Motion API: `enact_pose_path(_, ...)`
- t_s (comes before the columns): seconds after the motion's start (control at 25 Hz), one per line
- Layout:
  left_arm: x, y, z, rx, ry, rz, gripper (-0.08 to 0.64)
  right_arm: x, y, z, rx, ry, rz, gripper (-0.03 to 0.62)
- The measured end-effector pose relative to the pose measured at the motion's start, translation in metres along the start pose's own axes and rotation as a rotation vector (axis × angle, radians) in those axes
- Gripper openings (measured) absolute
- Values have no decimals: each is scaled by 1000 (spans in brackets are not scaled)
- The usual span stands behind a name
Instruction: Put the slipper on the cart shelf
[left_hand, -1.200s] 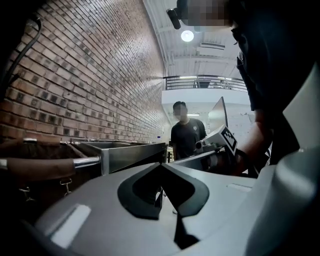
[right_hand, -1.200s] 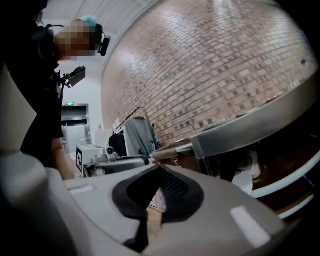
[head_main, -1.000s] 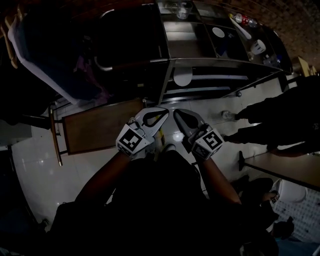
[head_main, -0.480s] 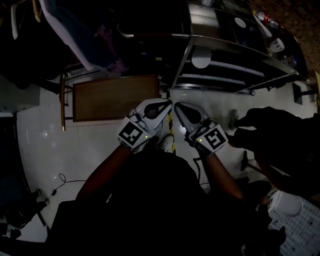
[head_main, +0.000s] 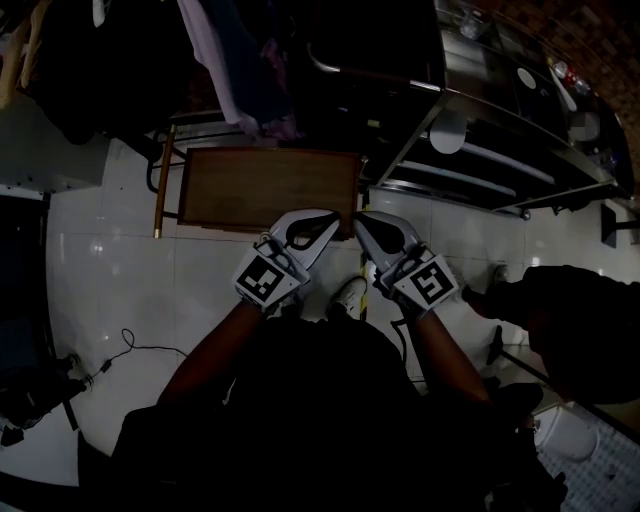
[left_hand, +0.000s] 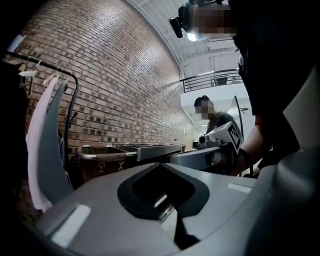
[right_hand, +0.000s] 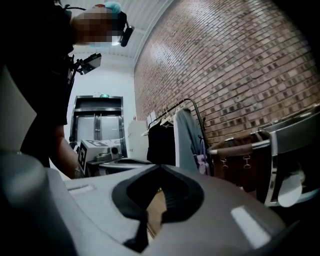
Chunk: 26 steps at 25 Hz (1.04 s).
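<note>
In the head view my left gripper (head_main: 333, 216) and right gripper (head_main: 358, 219) are held side by side in front of my body. Both are shut with nothing in them. Their tips hang over the near edge of a low wooden platform (head_main: 270, 188). The left gripper view shows the left gripper (left_hand: 159, 164) with its jaws closed tip to tip, and the right gripper (right_hand: 159, 168) looks the same in its own view. A steel cart (head_main: 505, 160) with shelves stands at the upper right; a pale rounded thing (head_main: 448, 131) lies on it. I cannot make out a slipper for certain.
A pale shoe (head_main: 349, 294) shows on the white tiled floor just under the grippers. Clothes hang on a rack (head_main: 240, 60) behind the platform. Another person (head_main: 575, 320) stands at the right. A cable (head_main: 130, 345) lies on the floor at the left. A brick wall (left_hand: 115, 75) backs the room.
The view has swung: the wooden platform now sits right under the gripper tips and the steel cart has slid to the upper right. Both grippers stay shut, side by side.
</note>
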<state>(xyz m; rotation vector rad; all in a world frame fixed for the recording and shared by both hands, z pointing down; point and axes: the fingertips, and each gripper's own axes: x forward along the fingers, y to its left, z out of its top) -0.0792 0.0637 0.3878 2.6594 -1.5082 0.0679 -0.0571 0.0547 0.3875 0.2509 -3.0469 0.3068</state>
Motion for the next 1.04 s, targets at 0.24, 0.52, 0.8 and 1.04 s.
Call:
enact_pose_path(0.24,-33,19,2,-1,-14,-23,3,29,19,4,-36,0,-40,0)
enact_pose_path(0.52,-52,16,1,-11,-20,-64,3,37,45,0,-38,15,-54,0)
enact_pose_path(0.8,-58,10,2,-6,-28,-82,3,38,56,0,-47,12,-50,0)
enact_pose_path(1.04,-60,9,1,-13,-32,-73,3,37,56,-3,-45,18,-48,0)
